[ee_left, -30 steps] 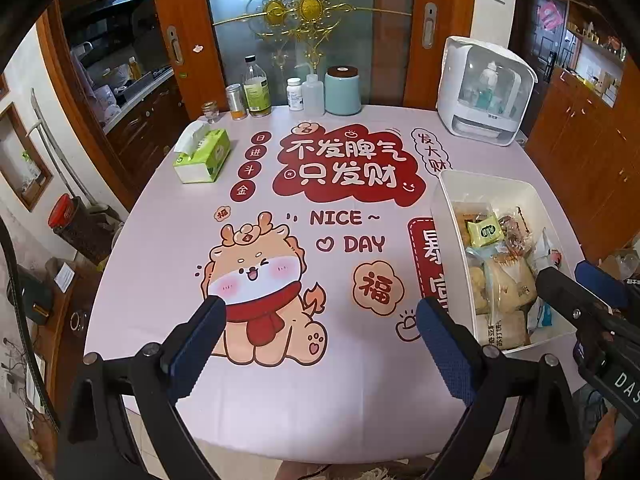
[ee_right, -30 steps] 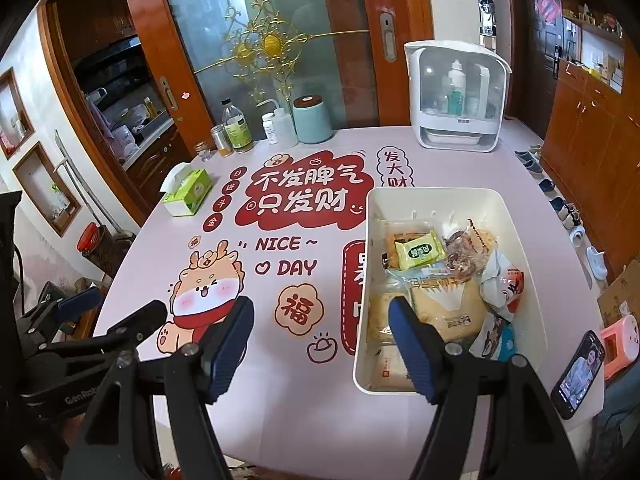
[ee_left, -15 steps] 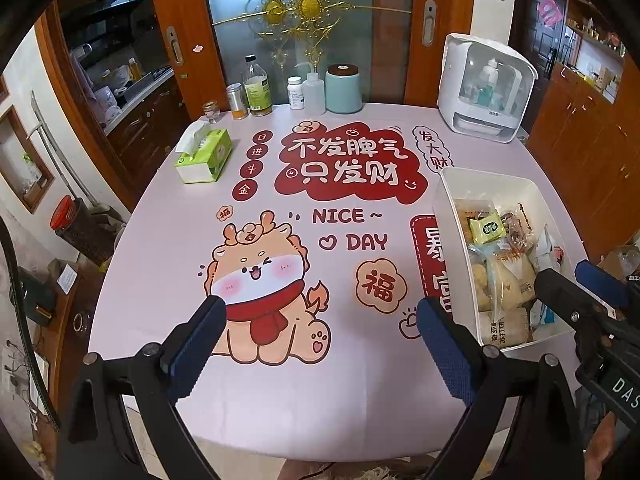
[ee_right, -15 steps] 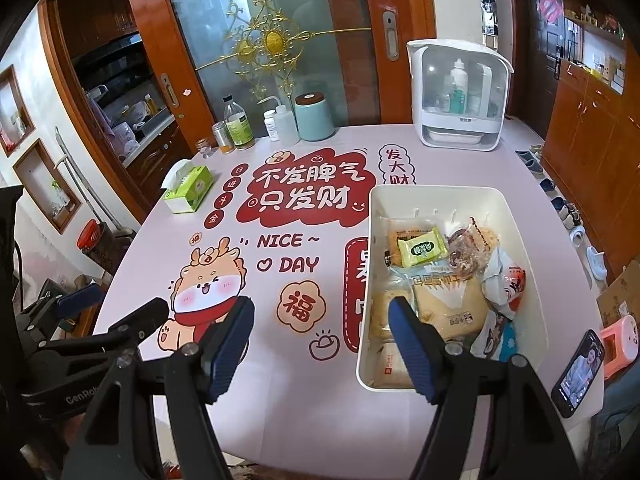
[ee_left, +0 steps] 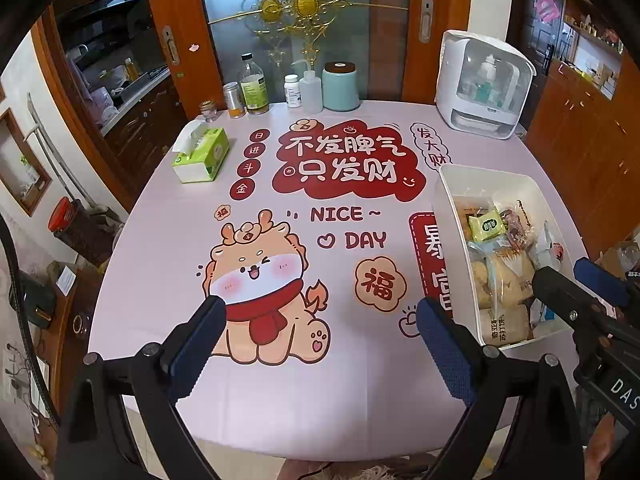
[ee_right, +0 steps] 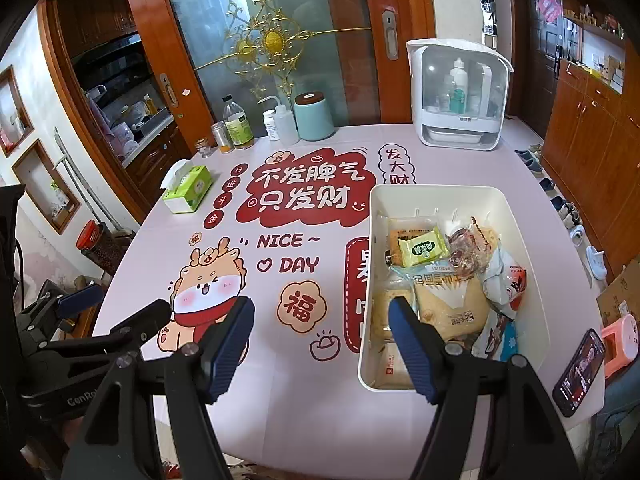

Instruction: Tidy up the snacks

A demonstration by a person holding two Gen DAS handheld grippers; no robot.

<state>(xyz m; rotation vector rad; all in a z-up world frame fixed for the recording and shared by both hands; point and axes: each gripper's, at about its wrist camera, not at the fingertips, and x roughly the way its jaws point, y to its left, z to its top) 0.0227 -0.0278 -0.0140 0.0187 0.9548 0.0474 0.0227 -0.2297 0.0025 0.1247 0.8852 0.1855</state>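
Honestly nothing has really moved since the frame a second back: both hands are parked in the same spots over the table, and the snacks look like they sit the same way in the bin. The left gripper point(ee_left: 320, 344) hangs over the cartoon dragon print at the lower centre of its view, jaws spread wide with nothing between them. The right gripper point(ee_right: 322, 344) is just as wide open and empty, with its right-hand finger over the near-left corner of the white bin point(ee_right: 520, 240) in the lower right of its view. All the snacks I can see are already piled in that bin: a green packet point(ee_right: 424, 246) on top near the far end, a big beige bread bag point(ee_right: 448, 304) in the middle, a white-and-red wrapper point(ee_right: 508, 280) against the right wall, plus a few more I can't read. The pink tablecloth point(ee_left: 160, 240) has no loose snacks on it, just a tissue box point(ee_left: 200, 154) upper left and bottles along the back. So my guess is it's either basically finished, or the sorting hasn't started and the pile is about to come out.
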